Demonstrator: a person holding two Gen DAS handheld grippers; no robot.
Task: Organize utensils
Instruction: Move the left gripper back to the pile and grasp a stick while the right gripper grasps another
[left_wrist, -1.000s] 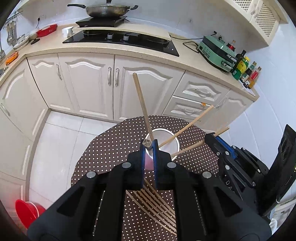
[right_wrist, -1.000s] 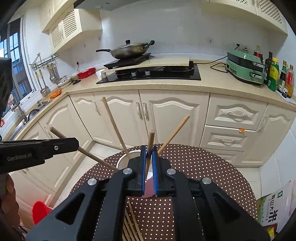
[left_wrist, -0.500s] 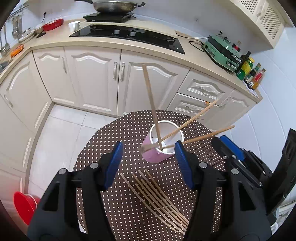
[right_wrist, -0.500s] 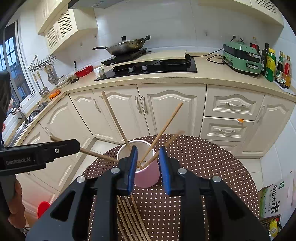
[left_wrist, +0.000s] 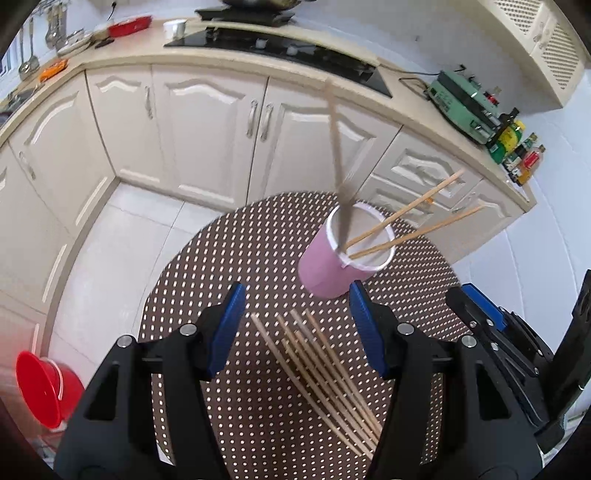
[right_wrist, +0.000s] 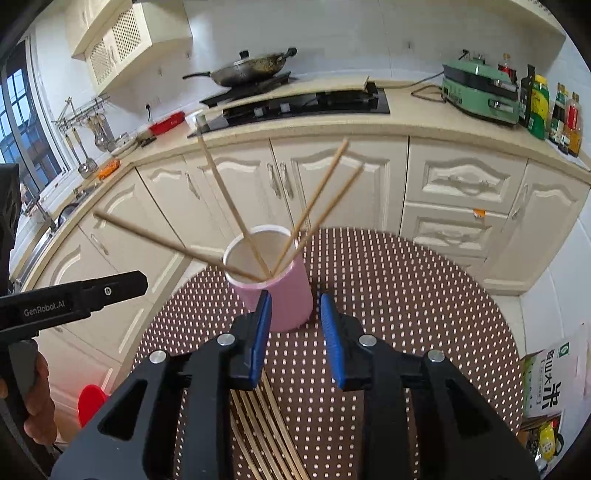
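Note:
A pink cup (left_wrist: 328, 264) (right_wrist: 284, 299) stands on a round brown dotted table (left_wrist: 207, 266) (right_wrist: 406, 288) and holds several wooden chopsticks (right_wrist: 321, 201) that lean outward. Several more chopsticks (left_wrist: 321, 365) (right_wrist: 266, 424) lie loose on the table in front of the cup. My left gripper (left_wrist: 297, 326) is open and empty above the loose chopsticks, just short of the cup. My right gripper (right_wrist: 295, 339) is open and empty, close behind the cup; it also shows at the right of the left wrist view (left_wrist: 480, 314).
Cream kitchen cabinets (right_wrist: 351, 184) and a counter with a hob (right_wrist: 295, 105), a pan (right_wrist: 251, 70), a green appliance (right_wrist: 480, 92) and bottles (right_wrist: 554, 110) stand behind the table. A red bucket (left_wrist: 46, 387) sits on the floor at left. A bag (right_wrist: 550, 391) lies at right.
Both grippers opened and let go of their chopsticks, which now stand in the cup. Both grippers drew back from the cup; the left one's chopstick is still swinging.

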